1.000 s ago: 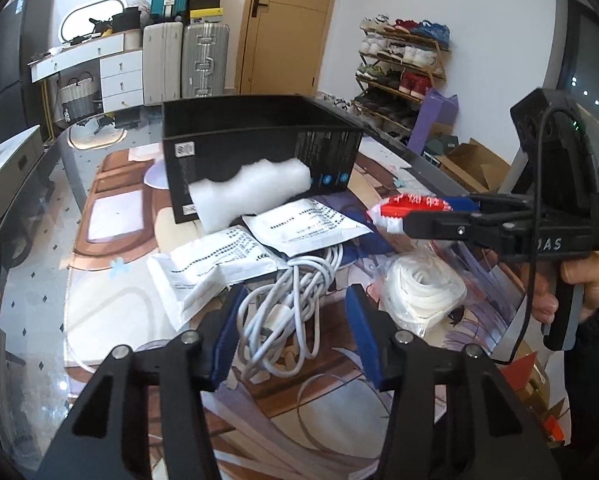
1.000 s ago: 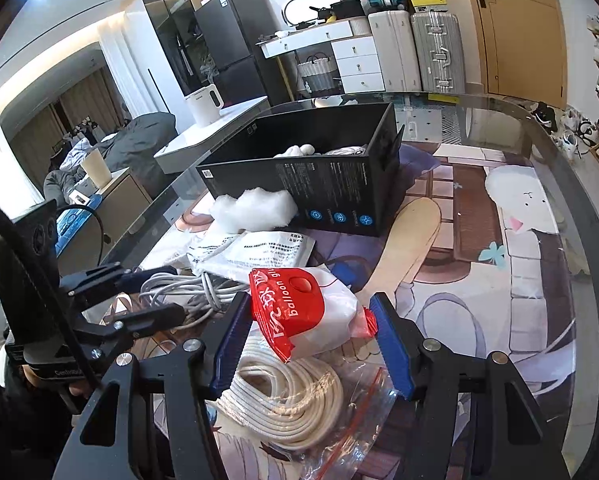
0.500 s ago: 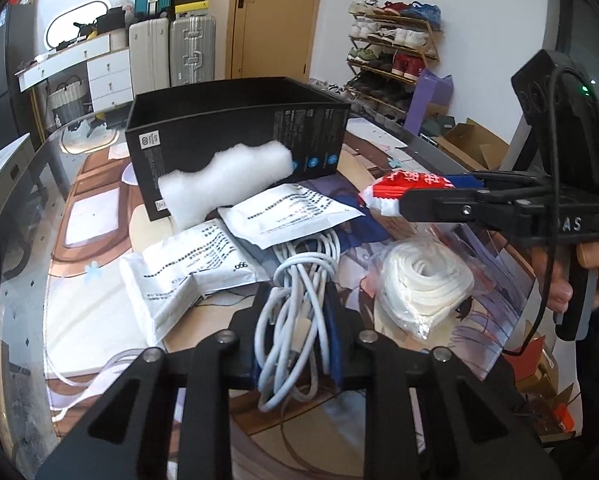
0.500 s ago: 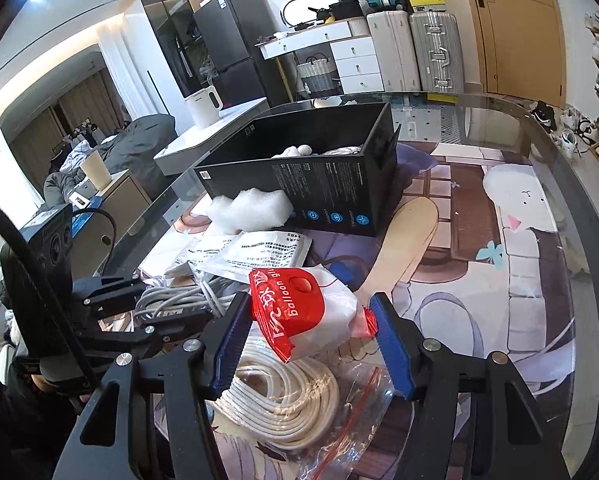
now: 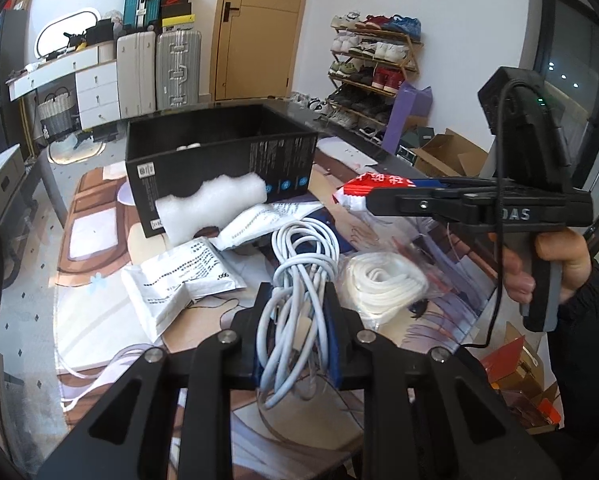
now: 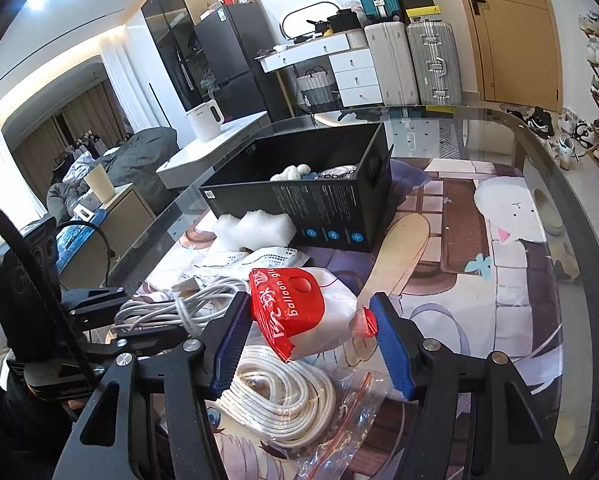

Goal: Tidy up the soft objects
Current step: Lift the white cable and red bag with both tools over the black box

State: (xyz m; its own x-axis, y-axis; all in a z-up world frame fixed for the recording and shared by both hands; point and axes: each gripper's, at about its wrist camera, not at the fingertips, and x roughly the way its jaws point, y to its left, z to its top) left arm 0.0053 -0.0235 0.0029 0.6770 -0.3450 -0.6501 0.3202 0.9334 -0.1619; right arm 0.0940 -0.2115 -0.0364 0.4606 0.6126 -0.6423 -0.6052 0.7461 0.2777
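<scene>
We see one open black cardboard box [image 6: 323, 204] on the glass counter [image 6: 539, 320], at 12 o'clock from both claws; inside it sit some white soft lumps [image 6: 291, 173] and a pale item we cannot identify. One white foam wad [image 5: 211, 208] touches the box's near wall. Two white printed sachets [image 5: 183, 280] lie at 9 o'clock from the left claw [image 5: 297, 312]. That claw is closed on one coiled white cable bundle [image 5: 303, 268]. One clear zip bag of coiled white rope [image 6: 283, 396] lies on the counter under the right claw [image 6: 309, 336]. The right claw grips one red-and-white balloon packet [image 6: 299, 312], held above the rope bag.
</scene>
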